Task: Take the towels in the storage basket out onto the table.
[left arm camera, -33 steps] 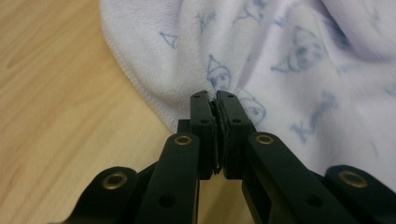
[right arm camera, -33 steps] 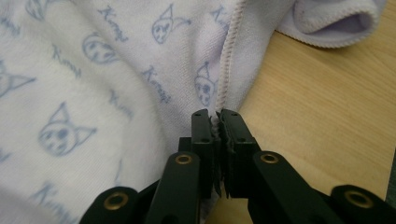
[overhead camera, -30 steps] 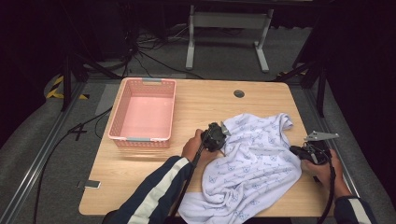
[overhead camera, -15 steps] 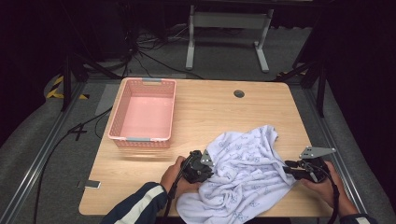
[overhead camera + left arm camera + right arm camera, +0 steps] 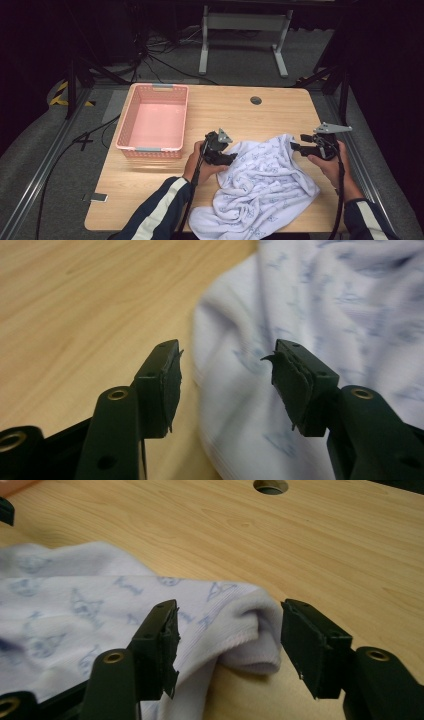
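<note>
Both grippers have just been opening. The left gripper (image 5: 235, 158) and right gripper (image 5: 294, 146) now stand with jaws apart and nothing clamped — the white printed garment (image 5: 260, 192) lies released, crumpled on the table's (image 5: 150, 195) near right part. Judged: regrasp pending. Its lower edge is cut off at the table's near edge; the pink basket (image 5: 153, 149) sits apart.

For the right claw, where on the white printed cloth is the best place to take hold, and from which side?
Probably the folded, hemmed corner of the white printed cloth, lying on the wooden table directly ahead of the right claw. It bulges up as a thick roll, so open jaws could straddle it. Come in low from the table's right edge, toward the cloth.
</note>
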{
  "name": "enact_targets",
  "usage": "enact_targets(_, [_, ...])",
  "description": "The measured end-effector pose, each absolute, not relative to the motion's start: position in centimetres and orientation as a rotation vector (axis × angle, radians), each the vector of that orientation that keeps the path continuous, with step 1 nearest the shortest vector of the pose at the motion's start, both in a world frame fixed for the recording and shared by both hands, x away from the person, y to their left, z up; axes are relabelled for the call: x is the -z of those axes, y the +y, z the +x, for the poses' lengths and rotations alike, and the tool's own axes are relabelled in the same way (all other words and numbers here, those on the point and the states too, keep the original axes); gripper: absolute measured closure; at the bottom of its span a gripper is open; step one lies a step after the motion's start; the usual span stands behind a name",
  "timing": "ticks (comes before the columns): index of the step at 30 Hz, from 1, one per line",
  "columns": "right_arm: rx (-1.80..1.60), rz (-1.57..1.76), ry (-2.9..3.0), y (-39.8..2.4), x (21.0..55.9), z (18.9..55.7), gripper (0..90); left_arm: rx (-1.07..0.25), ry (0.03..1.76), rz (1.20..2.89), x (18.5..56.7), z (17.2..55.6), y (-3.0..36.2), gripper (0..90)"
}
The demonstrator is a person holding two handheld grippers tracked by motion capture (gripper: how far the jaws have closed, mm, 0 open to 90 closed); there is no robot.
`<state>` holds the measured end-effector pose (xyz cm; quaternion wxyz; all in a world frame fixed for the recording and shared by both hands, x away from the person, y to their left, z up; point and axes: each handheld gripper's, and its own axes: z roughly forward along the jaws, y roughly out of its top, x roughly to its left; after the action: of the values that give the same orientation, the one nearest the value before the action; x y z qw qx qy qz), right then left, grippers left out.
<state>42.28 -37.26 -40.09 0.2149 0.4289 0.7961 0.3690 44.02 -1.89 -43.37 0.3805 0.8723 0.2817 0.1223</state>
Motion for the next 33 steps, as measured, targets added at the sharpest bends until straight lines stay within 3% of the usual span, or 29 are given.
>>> enact_targets(2, [-0.995,1.204,2.211,-37.0,40.6,43.5,38.7,-0.253,0.789,2.206,43.9,45.8,-2.3,47.1])
enact_targets(5, [-0.935,1.229,2.225,-37.1,41.8,44.6,37.9,-0.278,0.815,2.246,44.7,46.9,-2.9,45.2])
enact_targets(8, [-0.865,1.313,2.285,-37.5,43.6,45.7,37.1,-0.192,0.814,2.272,45.9,47.8,-3.3,43.2])
enact_targets(12, [-0.856,1.296,2.332,-37.5,44.2,45.9,52.8,-0.194,0.778,2.285,45.9,47.9,-3.5,48.1])
enact_targets(13, [-0.860,1.285,2.336,-37.5,44.2,45.8,57.3,-0.195,0.754,2.281,46.0,47.7,-3.7,53.3])
enact_targets(14, [-0.857,1.270,2.330,-37.4,44.1,45.8,67.7,-0.192,0.723,2.306,45.8,47.5,-3.8,61.0])
enact_targets(15, [-0.874,1.202,2.338,-37.3,43.7,45.4,78.3,-0.215,0.684,2.336,45.6,47.2,-4.1,77.0])
enact_targets(16, [-0.880,1.164,2.318,-37.1,43.3,45.0,80.2,-0.215,0.684,2.336,45.6,47.2,-4.1,82.4])
enact_targets(17, [-0.902,1.134,2.315,-37.1,42.9,44.7,80.9,-0.248,0.683,2.329,45.5,47.0,-4.2,86.0])
enact_targets(24, [-1.147,0.898,2.324,-36.6,39.2,40.9,79.9,-0.401,0.611,2.144,41.8,43.2,-2.2,86.7])
enact_targets(28, [-1.219,0.732,2.383,-35.8,38.1,37.9,78.4,-0.403,0.518,2.124,40.4,40.3,-0.9,86.2])
enact_targets(29, [-1.229,0.599,2.441,-35.2,38.1,35.4,78.4,-0.398,0.443,2.131,39.9,38.2,0.0,86.3])
enact_targets(33, [-1.202,0.505,2.501,-34.6,38.9,32.7,78.6,-0.347,0.372,2.174,40.6,34.9,1.2,86.4])
